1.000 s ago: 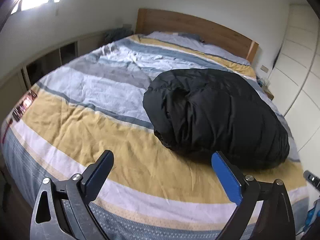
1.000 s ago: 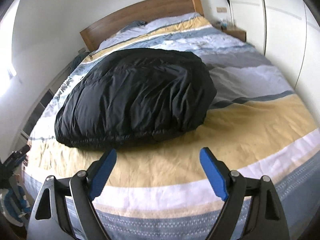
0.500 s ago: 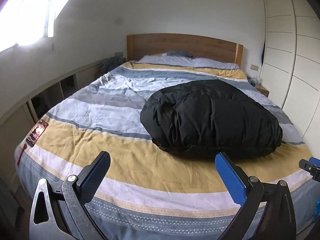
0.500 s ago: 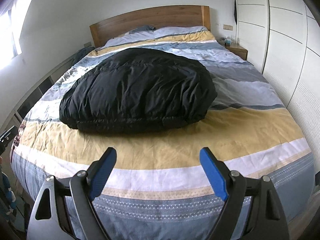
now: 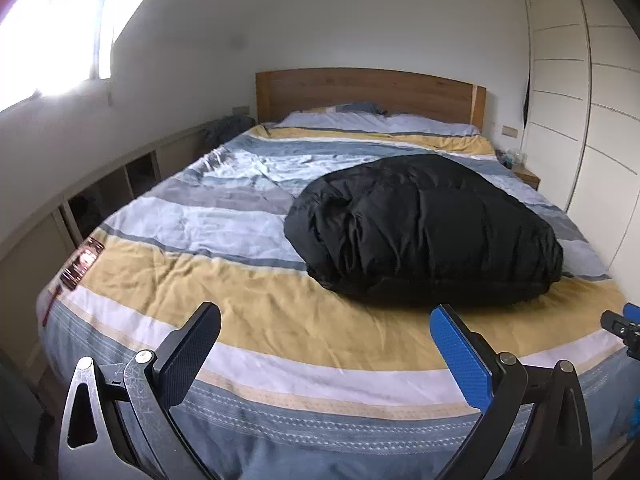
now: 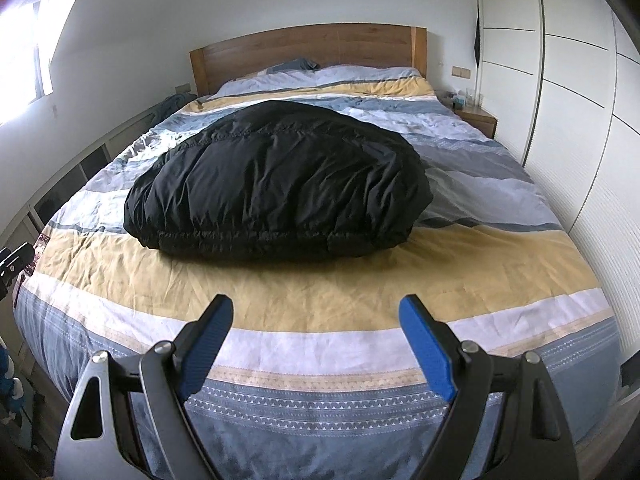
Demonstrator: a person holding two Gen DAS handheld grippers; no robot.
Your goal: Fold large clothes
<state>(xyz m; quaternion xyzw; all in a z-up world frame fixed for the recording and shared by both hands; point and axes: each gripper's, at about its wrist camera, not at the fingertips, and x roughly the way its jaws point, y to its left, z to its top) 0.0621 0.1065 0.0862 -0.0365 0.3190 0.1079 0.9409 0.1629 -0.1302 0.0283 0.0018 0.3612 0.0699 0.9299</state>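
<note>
A black puffy jacket (image 5: pixel 424 232) lies folded into a rounded bundle on the striped bed (image 5: pixel 248 312), right of the middle in the left wrist view. From the right wrist it is the same jacket (image 6: pixel 280 184), centred, its hem facing me. My left gripper (image 5: pixel 326 314) hangs open over the foot of the bed, short of the jacket, nothing between its blue pads. My right gripper (image 6: pixel 316 306) is open too, over the yellow and white stripes of the bed (image 6: pixel 500 272), apart from the jacket. At the right edge of the left wrist view a tip of the right gripper (image 5: pixel 624 326) shows.
A wooden headboard (image 5: pixel 368 92) and pillows (image 5: pixel 380 122) close the far end. White wardrobe doors (image 6: pixel 568 92) run along the right, a nightstand (image 6: pixel 478 118) beside them. Low open shelving (image 5: pixel 100 196) lines the left wall under a bright window (image 5: pixel 52 40).
Both views have levelled out and drawn back from the jacket toward the foot of the bed. The jacket lies unmoved and both grippers stay open.
</note>
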